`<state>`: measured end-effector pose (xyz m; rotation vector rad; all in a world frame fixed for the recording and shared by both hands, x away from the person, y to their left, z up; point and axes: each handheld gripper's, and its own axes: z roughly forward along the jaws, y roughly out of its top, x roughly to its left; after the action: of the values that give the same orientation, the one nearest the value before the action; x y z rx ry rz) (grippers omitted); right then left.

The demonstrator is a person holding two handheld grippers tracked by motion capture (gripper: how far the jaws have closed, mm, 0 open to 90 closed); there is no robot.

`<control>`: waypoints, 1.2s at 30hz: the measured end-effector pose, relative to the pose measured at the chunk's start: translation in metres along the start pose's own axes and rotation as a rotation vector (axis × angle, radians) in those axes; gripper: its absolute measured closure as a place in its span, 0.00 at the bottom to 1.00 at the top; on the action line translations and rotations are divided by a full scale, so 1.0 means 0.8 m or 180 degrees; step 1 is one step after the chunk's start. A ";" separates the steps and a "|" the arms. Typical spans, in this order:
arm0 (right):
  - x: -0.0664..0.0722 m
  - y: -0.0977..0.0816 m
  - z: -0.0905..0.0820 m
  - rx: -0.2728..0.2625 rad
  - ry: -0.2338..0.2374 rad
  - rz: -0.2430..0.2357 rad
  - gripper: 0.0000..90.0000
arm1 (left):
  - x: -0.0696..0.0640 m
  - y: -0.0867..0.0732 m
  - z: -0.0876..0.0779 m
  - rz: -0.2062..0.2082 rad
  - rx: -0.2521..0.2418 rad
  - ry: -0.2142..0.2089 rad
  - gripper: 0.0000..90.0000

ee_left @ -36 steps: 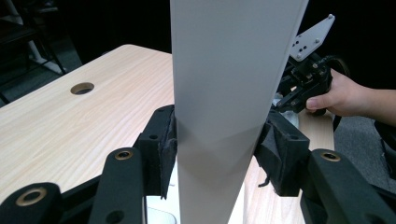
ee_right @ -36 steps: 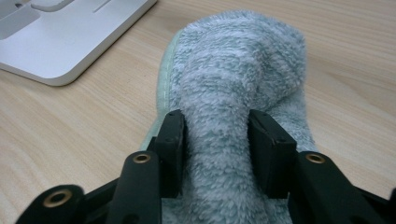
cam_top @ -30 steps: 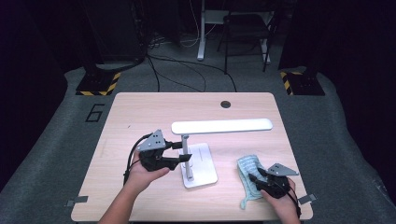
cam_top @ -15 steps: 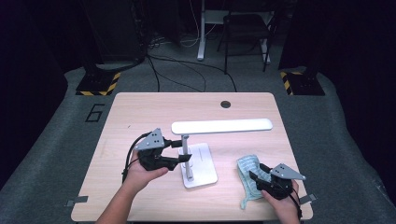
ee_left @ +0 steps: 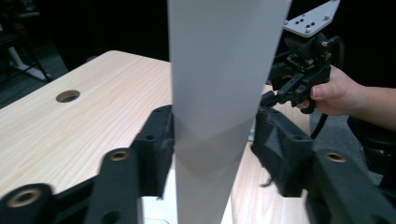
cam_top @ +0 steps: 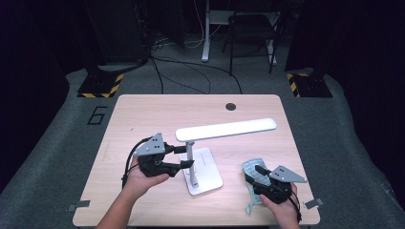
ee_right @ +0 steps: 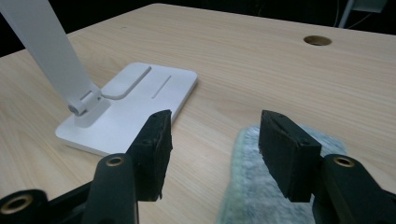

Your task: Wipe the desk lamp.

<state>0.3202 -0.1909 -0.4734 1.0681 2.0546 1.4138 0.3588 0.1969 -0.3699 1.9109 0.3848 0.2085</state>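
Observation:
A white desk lamp stands mid-table: flat base (cam_top: 208, 172), upright stem (ee_left: 219, 70) and a long head bar (cam_top: 229, 129). My left gripper (cam_top: 190, 156) reaches in from the left and straddles the stem. Its jaws have just been closing, and both pads now touch the stem's sides. A pale grey-green cloth (cam_top: 250, 200) lies near the front right corner. Just above it hovers my right gripper (cam_top: 256, 175), whose jaws have just opened wide with nothing between them. The cloth (ee_right: 261, 196) lies under its right pad, and the lamp base (ee_right: 140, 93) is ahead to the left.
The wooden table (cam_top: 157, 114) has a round cable hole (cam_top: 231, 106) near its far edge. Dark floor with cables, a chair and stands lies beyond. The right gripper (ee_left: 289, 91), held by a hand, shows behind the stem in the left gripper view.
The right gripper has risen slightly off the cloth with its jaws wider. The left gripper has stayed at the lamp's stem.

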 end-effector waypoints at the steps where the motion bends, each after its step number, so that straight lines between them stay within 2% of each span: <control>1: 0.004 0.002 0.002 0.0004 0.0023 -0.0009 0.49 | 0.000 0.000 0.000 -0.0011 -0.0004 -0.0012 0.57; 3: 0.012 0.006 0.007 0.0028 0.0079 -0.0077 0.49 | -0.002 0.001 0.002 0.0023 0.0005 -0.0001 0.57; 8: 0.028 0.011 0.020 0.0084 0.0199 -0.0173 0.49 | -0.005 0.002 0.009 0.0010 -0.0044 0.0040 0.58; 9: 0.030 0.011 0.022 0.0096 0.0221 -0.0183 0.49 | -0.005 0.003 0.009 0.0021 -0.0009 0.0029 0.58; 10: 0.032 0.012 0.024 0.0093 0.0230 -0.0189 0.49 | -0.006 0.003 0.012 0.0010 -0.0048 0.0051 0.58; 13: 0.036 0.012 0.028 0.0113 0.0271 -0.0226 0.49 | -0.006 0.004 0.015 0.0005 -0.0032 0.0034 0.58; 18: 0.040 0.013 0.033 0.0121 0.0297 -0.0229 0.49 | -0.008 0.007 0.023 0.0017 -0.0033 0.0082 0.58; 21: 0.042 0.014 0.035 0.0121 0.0309 -0.0211 0.49 | -0.009 0.009 0.026 0.0029 -0.0016 0.0159 0.58; 27: 0.050 0.023 0.042 0.0114 0.0384 -0.0273 0.50 | -0.010 0.012 0.032 -0.0023 -0.0020 0.0283 0.58; 33: 0.071 0.038 0.059 0.0089 0.0497 -0.0401 0.50 | -0.012 0.015 0.034 -0.0006 0.0006 0.0288 0.58; 36: 0.082 0.043 0.068 0.0086 0.0584 -0.0454 0.50 | -0.012 0.013 0.032 0.0005 0.0015 0.0241 0.56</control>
<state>0.3302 -0.1007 -0.4577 0.8094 2.2350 1.4620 0.3598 0.1678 -0.3688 1.9121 0.4349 0.2818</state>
